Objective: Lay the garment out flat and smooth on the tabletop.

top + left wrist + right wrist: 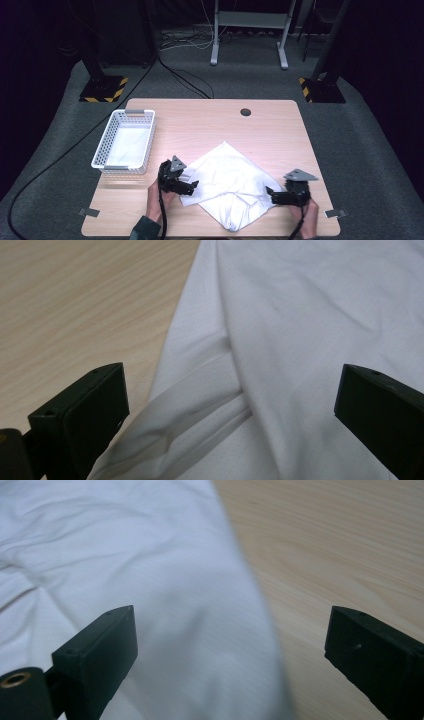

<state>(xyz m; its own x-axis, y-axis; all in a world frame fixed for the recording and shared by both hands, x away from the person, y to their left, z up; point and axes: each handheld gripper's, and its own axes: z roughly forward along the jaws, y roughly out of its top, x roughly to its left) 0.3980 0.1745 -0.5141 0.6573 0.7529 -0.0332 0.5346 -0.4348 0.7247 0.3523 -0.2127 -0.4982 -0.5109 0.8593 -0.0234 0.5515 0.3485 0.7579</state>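
A white garment (pixel 232 187) lies crumpled and partly folded on the wooden table (pixel 210 120), toward its front. At the cloth's left edge my left gripper (pixel 192 186) stands open; the left gripper view has its jaws wide apart over the white garment (pixel 300 340), folds running between them. My right gripper (pixel 271 194) is open at the cloth's right edge. From the right gripper view, the white garment (pixel 150 580) lies under the left jaw and bare wooden table (pixel 340 545) under the right one. Neither gripper holds the cloth.
A white mesh basket (pixel 126 141) with a white lining stands at the table's left side. A dark round grommet hole (pixel 245 112) sits near the far edge. Metal brackets (pixel 89 212) mark the front corners. Dark floor, cables and stand legs surround the table.
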